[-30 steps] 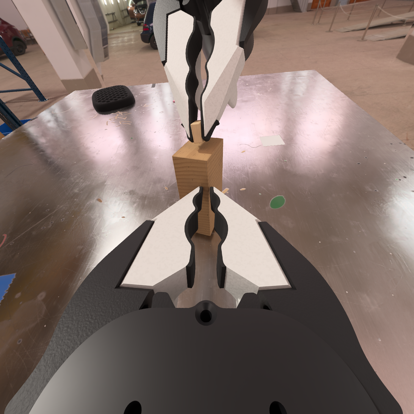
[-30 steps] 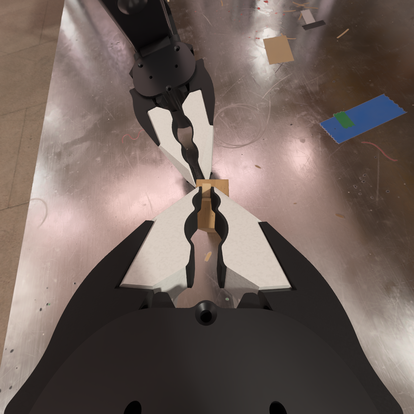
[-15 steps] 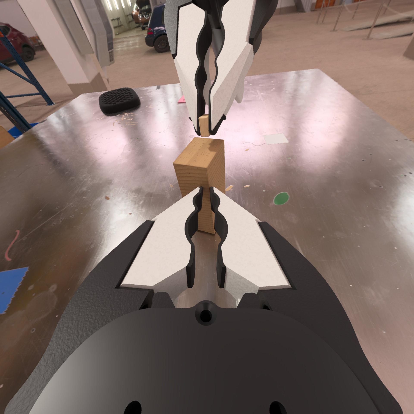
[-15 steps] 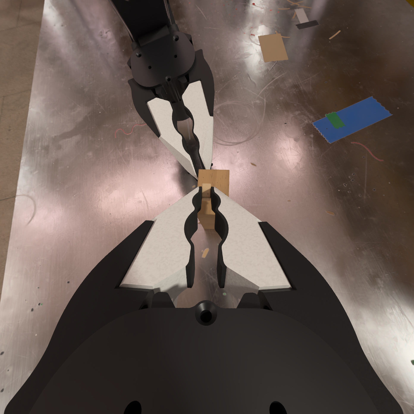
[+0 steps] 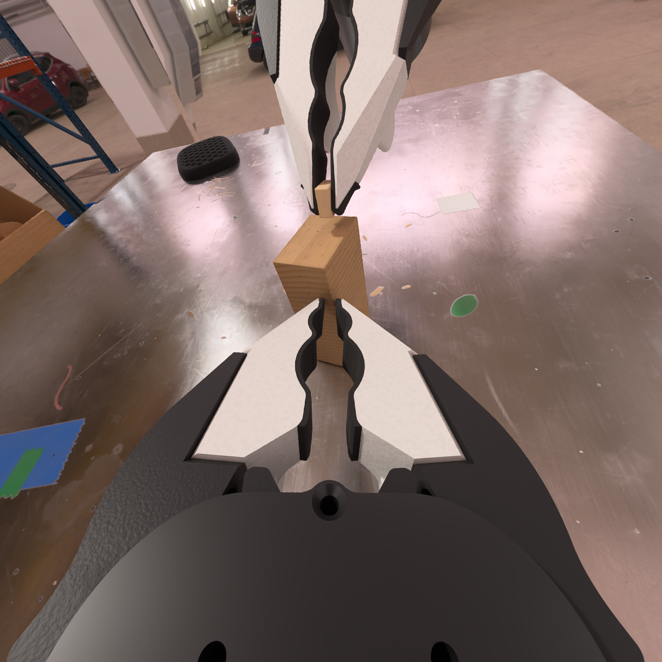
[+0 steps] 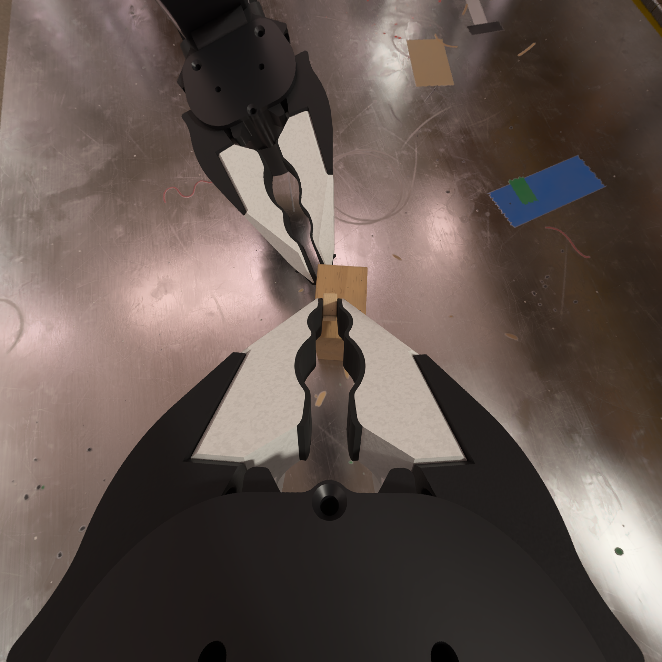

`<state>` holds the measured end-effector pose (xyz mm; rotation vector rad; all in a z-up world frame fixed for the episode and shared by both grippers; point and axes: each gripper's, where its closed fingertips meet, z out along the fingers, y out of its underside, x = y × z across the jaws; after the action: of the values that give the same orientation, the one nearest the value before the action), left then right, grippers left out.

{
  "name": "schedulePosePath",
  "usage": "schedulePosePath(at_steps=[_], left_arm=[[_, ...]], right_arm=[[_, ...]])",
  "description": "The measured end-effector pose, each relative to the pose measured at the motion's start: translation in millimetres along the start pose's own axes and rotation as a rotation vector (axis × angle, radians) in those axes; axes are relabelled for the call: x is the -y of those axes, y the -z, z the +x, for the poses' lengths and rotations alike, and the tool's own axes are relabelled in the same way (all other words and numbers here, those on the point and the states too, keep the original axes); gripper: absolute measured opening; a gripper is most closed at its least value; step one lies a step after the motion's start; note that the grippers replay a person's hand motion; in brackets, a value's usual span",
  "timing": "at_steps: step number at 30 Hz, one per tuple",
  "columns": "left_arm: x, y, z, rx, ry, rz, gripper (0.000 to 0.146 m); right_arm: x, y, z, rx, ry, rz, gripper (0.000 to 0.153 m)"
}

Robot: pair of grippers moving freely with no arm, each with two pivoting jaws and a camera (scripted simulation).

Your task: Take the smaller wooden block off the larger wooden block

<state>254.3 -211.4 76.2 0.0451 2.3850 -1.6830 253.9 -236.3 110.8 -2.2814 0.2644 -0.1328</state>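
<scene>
The larger wooden block (image 5: 322, 258) stands upright on the metal table (image 5: 501, 215). My left gripper (image 5: 329, 302) is shut on its lower near corner. My right gripper (image 5: 324, 209) reaches down from above and is shut on the smaller wooden block (image 5: 323, 198), held upright just over the far edge of the larger block's top; I cannot tell whether they touch. In the right wrist view, my right gripper (image 6: 329, 308) pinches the smaller block (image 6: 329, 299) above the larger block (image 6: 349, 283), and the left gripper (image 6: 318, 267) meets that block's far side.
A black honeycomb pad (image 5: 207, 161) lies at the table's far left. A blue sheet (image 5: 36, 455) lies near left and a cardboard box (image 5: 21, 233) stands off the left edge. A green dot (image 5: 464, 305), a white patch (image 5: 457, 203) and a brown card (image 6: 431, 62) lie flat.
My right gripper has raised the smaller block from its tilted seat on the larger block's top and holds it upright. The left gripper keeps its grip on the larger block.
</scene>
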Motion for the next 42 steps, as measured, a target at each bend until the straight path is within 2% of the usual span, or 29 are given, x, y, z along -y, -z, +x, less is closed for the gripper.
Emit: schedulePosePath(at_steps=[19, 28, 42], left_arm=[[-0.5, 0.0, 9.3, -0.090, 0.072, 0.042, 0.006], [12.2, 5.0, 0.7, -0.044, 0.036, 0.069, 0.006], [23.2, 5.9, 1.8, -0.089, 0.069, 0.106, 0.006]], right_arm=[[8.8, 3.6, -1.4, -0.104, -0.039, 0.050, 0.007], [9.7, 13.0, -2.0, -0.127, -0.046, 0.145, 0.007], [31.7, 19.1, -4.1, -0.087, -0.087, 0.322, 0.007]])
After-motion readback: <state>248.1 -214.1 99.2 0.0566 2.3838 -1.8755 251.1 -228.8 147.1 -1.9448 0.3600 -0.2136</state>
